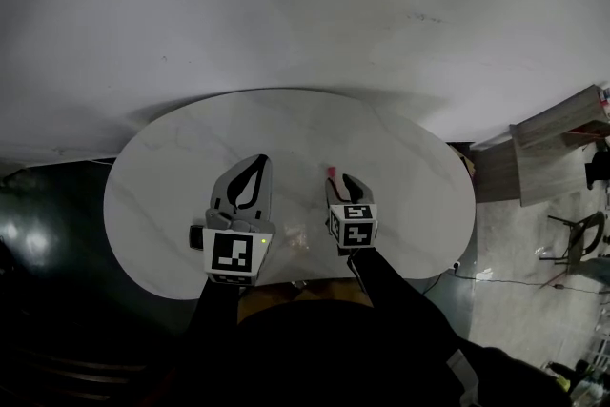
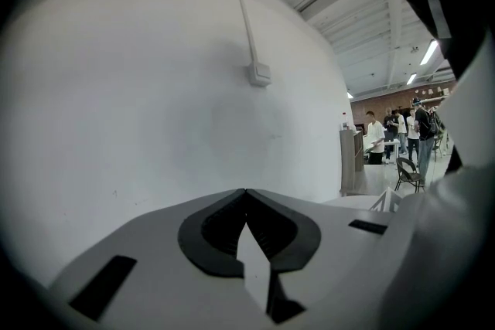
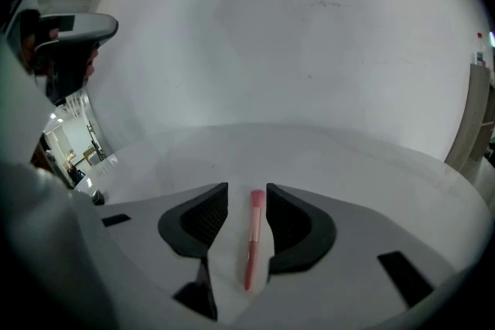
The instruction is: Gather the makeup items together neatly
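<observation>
Pink brush (image 3: 252, 239): lies flat on the surface (image 1: 410, 176);
Right tool (image 3: 247, 193): released; jaws apart either side of the brush;
Left tool (image 2: 246, 193): clenched; tips together, empty

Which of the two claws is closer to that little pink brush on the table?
Right. The pink brush lies on the table between the open jaws of the right claw; the left claw sits shut, off to the brush's left.
</observation>
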`<state>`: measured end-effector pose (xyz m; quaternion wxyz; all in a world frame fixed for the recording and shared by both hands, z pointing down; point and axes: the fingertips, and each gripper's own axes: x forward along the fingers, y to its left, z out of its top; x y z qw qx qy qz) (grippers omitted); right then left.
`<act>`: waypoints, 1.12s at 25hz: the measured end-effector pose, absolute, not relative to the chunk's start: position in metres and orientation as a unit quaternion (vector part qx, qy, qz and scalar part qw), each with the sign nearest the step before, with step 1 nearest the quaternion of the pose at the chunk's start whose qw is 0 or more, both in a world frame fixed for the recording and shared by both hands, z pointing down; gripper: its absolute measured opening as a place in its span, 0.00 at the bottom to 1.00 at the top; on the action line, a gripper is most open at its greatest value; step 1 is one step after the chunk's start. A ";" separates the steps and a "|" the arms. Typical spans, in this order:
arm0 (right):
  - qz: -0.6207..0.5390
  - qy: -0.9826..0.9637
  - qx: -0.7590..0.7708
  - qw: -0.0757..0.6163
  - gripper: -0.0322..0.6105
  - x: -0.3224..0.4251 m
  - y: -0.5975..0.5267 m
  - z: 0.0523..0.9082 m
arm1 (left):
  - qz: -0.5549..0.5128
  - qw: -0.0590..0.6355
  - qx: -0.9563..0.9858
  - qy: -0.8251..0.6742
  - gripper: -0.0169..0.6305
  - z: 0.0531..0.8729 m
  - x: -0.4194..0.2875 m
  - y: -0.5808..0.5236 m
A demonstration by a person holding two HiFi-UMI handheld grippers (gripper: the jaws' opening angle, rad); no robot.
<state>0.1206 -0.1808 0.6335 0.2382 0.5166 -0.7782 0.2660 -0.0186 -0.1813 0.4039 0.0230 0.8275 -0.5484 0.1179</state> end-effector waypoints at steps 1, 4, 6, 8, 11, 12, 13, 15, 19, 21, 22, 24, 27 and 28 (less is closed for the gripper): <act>0.257 -0.783 0.515 0.235 0.31 0.119 -0.181 0.627 | 0.116 0.023 0.827 -0.549 0.05 0.404 -0.020 -0.181; 0.227 -0.802 0.507 0.221 0.31 0.113 -0.183 0.604 | 0.114 0.019 0.829 -0.547 0.05 0.402 -0.022 -0.181; 0.207 -0.810 0.507 0.208 0.31 0.109 -0.184 0.585 | 0.114 0.011 0.835 -0.538 0.05 0.397 -0.020 -0.181; 0.187 -0.815 0.513 0.194 0.30 0.106 -0.184 0.565 | 0.111 0.004 0.841 -0.529 0.05 0.389 -0.019 -0.180; 0.150 -0.818 0.527 0.177 0.29 0.101 -0.183 0.532 | 0.098 -0.003 0.847 -0.523 0.05 0.378 -0.027 -0.176; 0.139 -0.818 0.531 0.171 0.29 0.099 -0.183 0.520 | 0.093 -0.004 0.848 -0.522 0.05 0.374 -0.030 -0.175; 0.132 -0.818 0.535 0.163 0.28 0.097 -0.182 0.509 | 0.090 -0.005 0.849 -0.521 0.05 0.371 -0.035 -0.174; 0.122 -0.820 0.541 0.142 0.27 0.091 -0.178 0.486 | 0.086 -0.009 0.851 -0.517 0.05 0.365 -0.042 -0.171; 0.095 -0.823 0.550 0.105 0.24 0.080 -0.170 0.440 | 0.078 -0.015 0.858 -0.508 0.05 0.355 -0.052 -0.163; 0.067 -0.830 0.545 0.098 0.11 0.075 -0.162 0.423 | 0.071 -0.016 0.860 -0.506 0.05 0.352 -0.058 -0.159; 0.051 -0.835 0.540 0.096 0.10 0.072 -0.157 0.416 | 0.069 -0.017 0.861 -0.504 0.05 0.351 -0.061 -0.157; 0.029 -0.841 0.532 0.090 0.09 0.066 -0.149 0.404 | 0.065 -0.019 0.862 -0.502 0.05 0.347 -0.066 -0.153; 0.010 -0.841 0.534 0.082 0.09 0.062 -0.139 0.394 | 0.060 -0.019 0.864 -0.500 0.05 0.343 -0.073 -0.146; 0.006 -0.841 0.536 0.080 0.09 0.061 -0.136 0.390 | 0.058 -0.019 0.864 -0.499 0.05 0.342 -0.074 -0.144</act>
